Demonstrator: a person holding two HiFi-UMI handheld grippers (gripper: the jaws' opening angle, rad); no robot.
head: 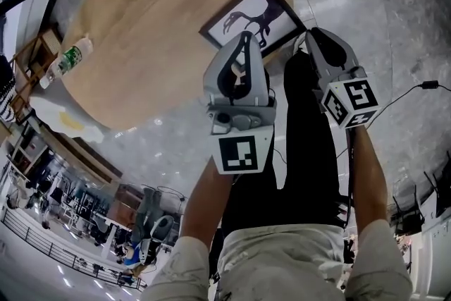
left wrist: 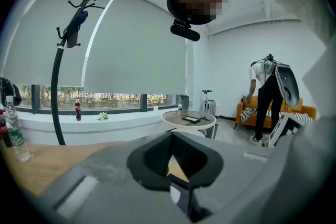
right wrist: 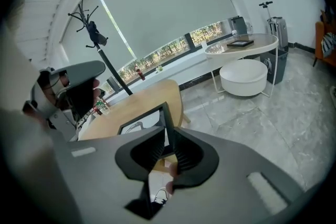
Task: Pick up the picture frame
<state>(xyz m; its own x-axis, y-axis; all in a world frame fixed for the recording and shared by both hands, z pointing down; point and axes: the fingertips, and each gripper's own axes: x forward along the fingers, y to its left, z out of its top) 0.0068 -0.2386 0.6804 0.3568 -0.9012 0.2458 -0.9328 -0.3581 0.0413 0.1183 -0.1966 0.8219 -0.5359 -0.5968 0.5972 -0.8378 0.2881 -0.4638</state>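
The picture frame (head: 264, 10), black-rimmed around a bird-like drawing, lies at the near right edge of the round wooden table (head: 141, 32), one corner over the rim. My left gripper (head: 244, 37) hangs over the frame's near edge. In its own view the pads meet at the tips (left wrist: 172, 136), and the frame (left wrist: 181, 194) shows below through the slit. My right gripper (head: 310, 33) is at the frame's right corner. Its jaws (right wrist: 165, 127) stand a narrow slit apart, in line with the frame's black edge (right wrist: 166, 113). Whether it touches I cannot tell.
A plastic bottle (head: 70, 56) stands at the table's far left edge. A coat stand (left wrist: 65, 60) rises by the window. A small white round table (right wrist: 241, 44) and a stool (right wrist: 244, 76) stand further off. A person (left wrist: 265, 102) bends at an orange sofa. A cable (head: 416, 91) crosses the floor.
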